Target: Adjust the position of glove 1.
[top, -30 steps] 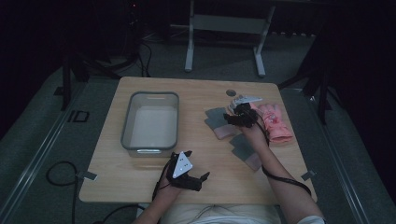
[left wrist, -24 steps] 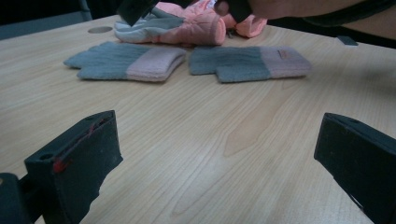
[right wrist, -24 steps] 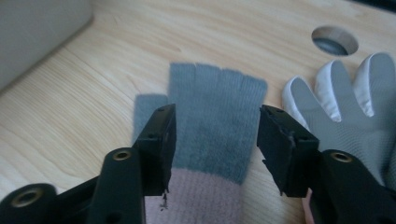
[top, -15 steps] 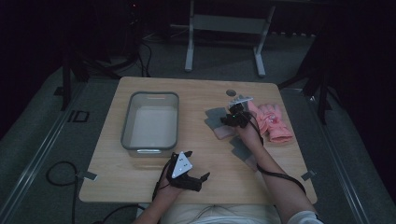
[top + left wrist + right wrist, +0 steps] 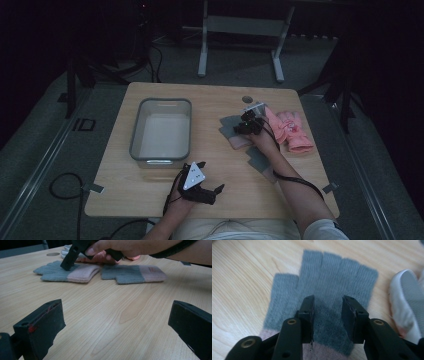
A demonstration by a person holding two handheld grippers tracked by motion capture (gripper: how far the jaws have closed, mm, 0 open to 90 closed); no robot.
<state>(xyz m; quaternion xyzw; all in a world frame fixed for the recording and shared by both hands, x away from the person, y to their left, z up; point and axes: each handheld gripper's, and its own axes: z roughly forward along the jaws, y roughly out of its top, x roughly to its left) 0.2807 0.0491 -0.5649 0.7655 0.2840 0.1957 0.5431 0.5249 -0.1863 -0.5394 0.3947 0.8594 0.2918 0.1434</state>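
Observation:
A grey glove with a pink cuff (image 5: 229,125) (image 5: 337,272) lies flat on the wooden table, fingers pointing away in the right gripper view. My right gripper (image 5: 241,128) (image 5: 328,307) points down onto its palm. Its jaws have just been closing and still stand apart, with the knit fabric between the tips. A second grey glove (image 5: 259,159) (image 5: 132,273) lies nearer the person, under the right forearm. My left gripper (image 5: 210,176) (image 5: 117,327) rests near the table's front edge, open wide, with bare wood between its jaws.
A grey plastic tray (image 5: 135,145) stands on the left half of the table. Pink gloves (image 5: 296,132) lie to the right of the right gripper. A round hole (image 5: 247,99) sits near the table's far edge. A metal stand is on the floor beyond.
My right gripper has come down and toward the left onto the grey glove, and its jaws have narrowed. The left gripper has stayed where it was.

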